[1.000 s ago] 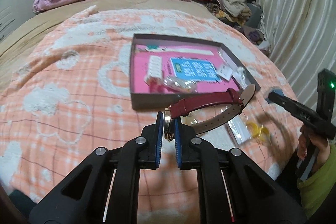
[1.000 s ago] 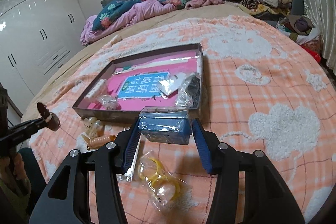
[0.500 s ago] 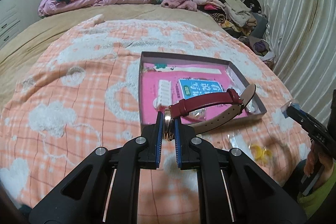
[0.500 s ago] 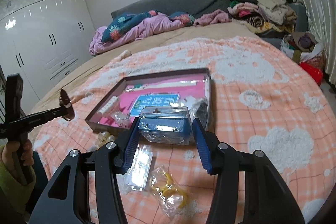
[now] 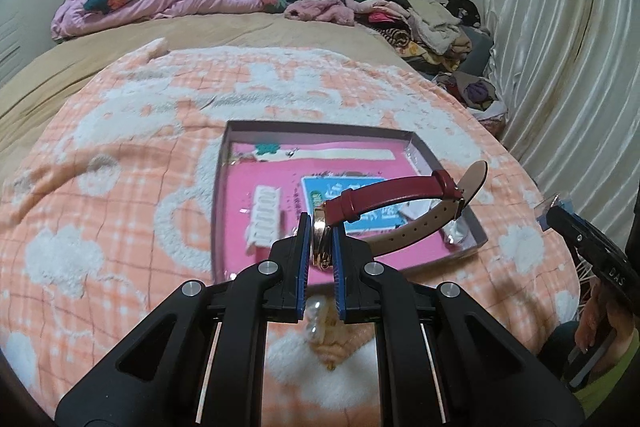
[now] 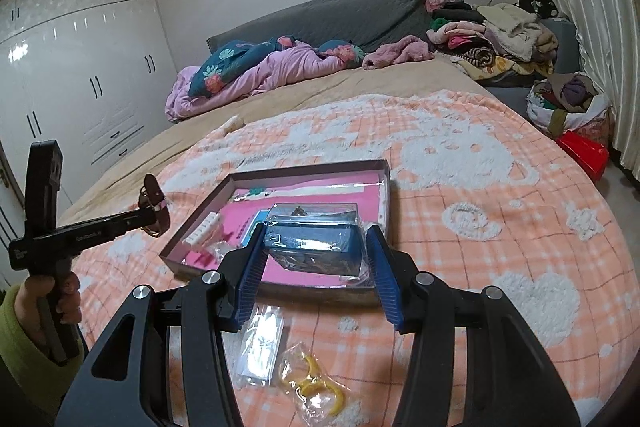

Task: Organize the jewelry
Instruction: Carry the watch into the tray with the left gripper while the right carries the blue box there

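My left gripper [image 5: 321, 231] is shut on a gold watch with a dark red strap [image 5: 392, 193], held by its case above the near edge of the shallow pink-lined box [image 5: 222, 187]. My right gripper [image 6: 314, 241] is shut on a clear plastic case with a blue insert [image 6: 316, 235], held over the near side of the same box [image 6: 200, 213]. The left gripper with the watch also shows in the right wrist view [image 6: 154, 205], left of the box. The box holds a blue card [image 5: 360, 195], a white pill strip [image 5: 264, 217] and small bags.
On the orange-and-white blanket [image 6: 500, 219] in front of the box lie a clear packet [image 6: 260, 347], a bag with yellow rings [image 6: 316, 383] and pearl earrings [image 5: 316, 319]. Bedding and clothes are piled at the bed's far end. A curtain hangs on the right.
Both grippers have risen and moved forward, toward the box. The watch now hangs over the box's near edge and the plastic case is over the box. Both grips are unchanged.
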`<state>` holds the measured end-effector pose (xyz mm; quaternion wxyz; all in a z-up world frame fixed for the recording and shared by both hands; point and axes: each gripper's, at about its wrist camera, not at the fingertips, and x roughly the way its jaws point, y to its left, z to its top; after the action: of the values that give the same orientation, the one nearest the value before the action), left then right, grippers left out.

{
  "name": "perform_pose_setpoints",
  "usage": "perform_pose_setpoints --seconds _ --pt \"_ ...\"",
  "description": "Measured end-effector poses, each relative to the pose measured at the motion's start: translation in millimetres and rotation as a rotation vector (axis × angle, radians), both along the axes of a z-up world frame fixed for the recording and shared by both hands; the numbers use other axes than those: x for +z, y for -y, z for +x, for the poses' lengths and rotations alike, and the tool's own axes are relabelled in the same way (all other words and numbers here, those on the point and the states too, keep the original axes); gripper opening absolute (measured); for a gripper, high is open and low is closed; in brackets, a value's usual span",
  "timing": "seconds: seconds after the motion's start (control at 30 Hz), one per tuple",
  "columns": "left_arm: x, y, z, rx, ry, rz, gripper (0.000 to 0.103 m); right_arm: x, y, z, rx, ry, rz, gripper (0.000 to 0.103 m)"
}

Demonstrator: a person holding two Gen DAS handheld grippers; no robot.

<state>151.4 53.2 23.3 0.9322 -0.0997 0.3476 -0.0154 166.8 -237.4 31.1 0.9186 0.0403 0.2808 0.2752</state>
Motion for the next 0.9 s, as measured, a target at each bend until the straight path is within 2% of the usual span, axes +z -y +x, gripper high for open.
perform_pose_setpoints --seconds 0.57,0.7,0.9 --pt "8.3 10.9 43.1 -0.048 0.019 0.005 0.004 30.2 -17.5 18.7 0.010 0.055 -0.012 0.049" --pt "1.9 8.6 50.1 -0.048 0.012 -0.034 0.004 30.1 -23.6 24.0 0.014 0.054 -0.026 0.049" --pt "-13.4 11.5 59.1 -0.063 -0.012 -0.032 0.004 23.7 -37.6 35.6 0.014 0.033 -0.047 0.049"
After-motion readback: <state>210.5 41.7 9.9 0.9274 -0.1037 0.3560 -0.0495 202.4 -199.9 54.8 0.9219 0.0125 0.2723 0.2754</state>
